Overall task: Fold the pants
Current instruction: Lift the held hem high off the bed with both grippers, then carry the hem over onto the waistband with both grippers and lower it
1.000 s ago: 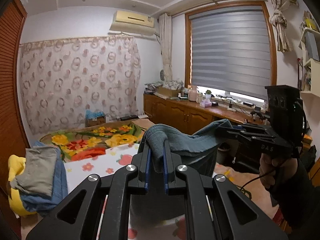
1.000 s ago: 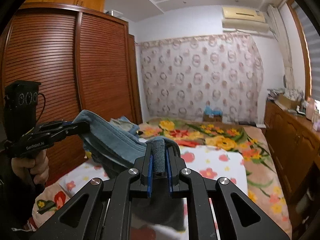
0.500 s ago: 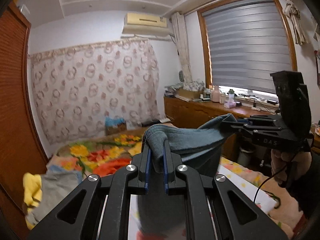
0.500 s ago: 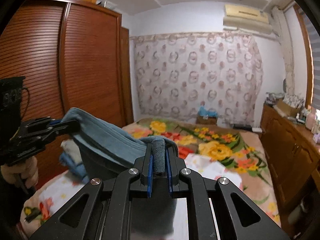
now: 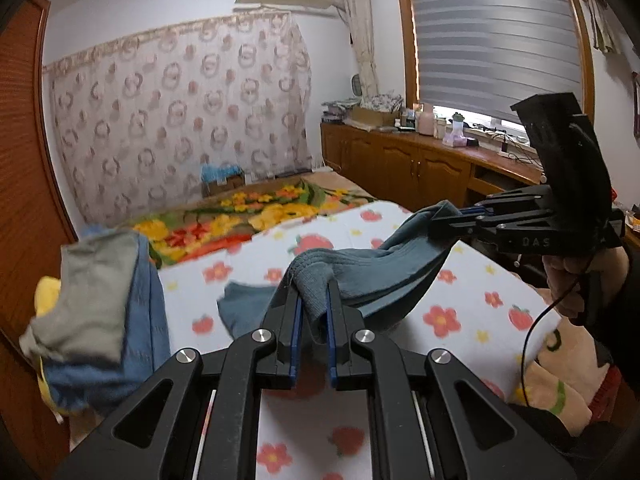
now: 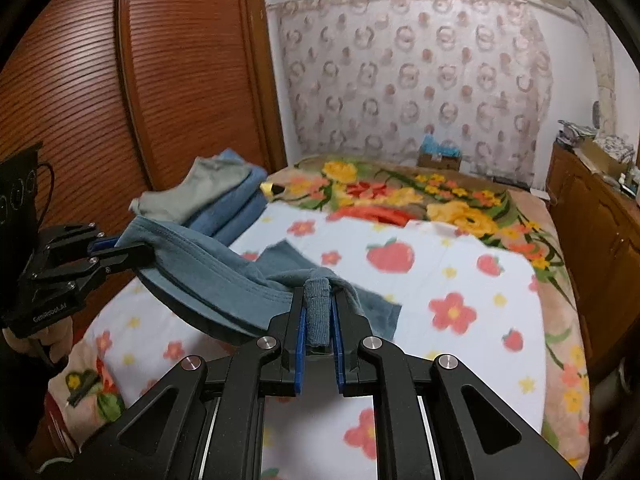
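The blue-grey pants [image 5: 384, 276] hang stretched between my two grippers, just above the white flowered bedspread [image 5: 460, 296]. My left gripper [image 5: 313, 300] is shut on one end of the waistband. My right gripper [image 6: 319, 304] is shut on the other end [image 6: 318, 300]. Each gripper shows in the other's view: the right one [image 5: 448, 222] at right, the left one [image 6: 120, 254] at left. A lower part of the pants [image 6: 376, 308] lies on the bedspread [image 6: 460, 280].
A stack of folded clothes [image 5: 100, 300], grey on blue on yellow, sits at the bed's left edge [image 6: 216, 196]. A floral blanket [image 6: 420, 196] covers the far end. A wooden wardrobe [image 6: 120, 100] stands at left, wooden cabinets [image 5: 420, 168] at right.
Both grippers have come down with the pants from chest height toward the bed. The hanging part of the pants now touches the bedspread. Both grips are unchanged.
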Action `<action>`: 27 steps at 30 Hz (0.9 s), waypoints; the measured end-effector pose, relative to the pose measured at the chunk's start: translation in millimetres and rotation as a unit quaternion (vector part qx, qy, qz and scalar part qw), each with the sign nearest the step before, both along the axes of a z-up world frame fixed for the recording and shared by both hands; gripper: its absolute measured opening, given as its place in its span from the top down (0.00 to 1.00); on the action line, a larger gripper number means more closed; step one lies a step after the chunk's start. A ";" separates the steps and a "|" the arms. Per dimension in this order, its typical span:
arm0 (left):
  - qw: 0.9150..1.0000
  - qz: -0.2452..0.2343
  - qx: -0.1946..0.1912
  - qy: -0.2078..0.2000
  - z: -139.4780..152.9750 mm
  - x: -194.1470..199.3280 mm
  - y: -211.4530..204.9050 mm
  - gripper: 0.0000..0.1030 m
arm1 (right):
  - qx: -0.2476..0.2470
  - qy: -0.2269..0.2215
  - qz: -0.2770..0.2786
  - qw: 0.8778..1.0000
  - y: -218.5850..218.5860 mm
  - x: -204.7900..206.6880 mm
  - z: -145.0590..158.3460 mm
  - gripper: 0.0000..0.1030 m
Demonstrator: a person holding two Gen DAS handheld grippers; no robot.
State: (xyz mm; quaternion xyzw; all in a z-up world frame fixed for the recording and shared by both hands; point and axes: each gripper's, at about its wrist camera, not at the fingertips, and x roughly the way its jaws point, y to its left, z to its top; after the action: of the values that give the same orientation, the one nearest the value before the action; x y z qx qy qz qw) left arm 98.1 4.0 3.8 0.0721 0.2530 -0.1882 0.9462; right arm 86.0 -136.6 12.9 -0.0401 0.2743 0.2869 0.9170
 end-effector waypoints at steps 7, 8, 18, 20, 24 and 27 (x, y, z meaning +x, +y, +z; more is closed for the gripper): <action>1.000 -0.009 -0.017 0.023 -18.4 -20.2 -6.5 0.89 | -0.009 0.032 0.013 0.999 -14.6 -4.5 -13.0 0.89; 0.999 -0.009 -0.020 0.027 -23.3 -23.4 -6.1 0.89 | -0.010 0.037 0.012 0.999 -18.5 -5.0 -11.1 0.89; 0.997 -0.002 -0.048 0.064 -58.4 -54.0 1.3 0.89 | -0.027 0.063 0.016 0.998 -19.0 -27.1 -27.7 0.89; 0.996 -0.001 -0.051 0.073 -65.3 -57.1 1.5 0.89 | -0.032 0.069 0.015 0.997 -17.9 -31.2 -32.5 0.89; 0.995 0.004 -0.047 0.085 -75.7 -61.4 -2.8 0.89 | -0.024 0.081 0.010 0.996 -22.3 -30.5 -37.4 0.89; 0.996 0.007 -0.040 0.085 -77.2 -62.8 -6.3 0.89 | -0.018 0.090 0.008 0.996 -23.8 -25.2 -37.5 0.89</action>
State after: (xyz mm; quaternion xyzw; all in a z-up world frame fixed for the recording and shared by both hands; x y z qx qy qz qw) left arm 35.3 -2.3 -73.3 0.0157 0.3256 -0.1967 0.9247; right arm 60.8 -160.4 -24.6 -0.0331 0.3602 0.2920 0.8854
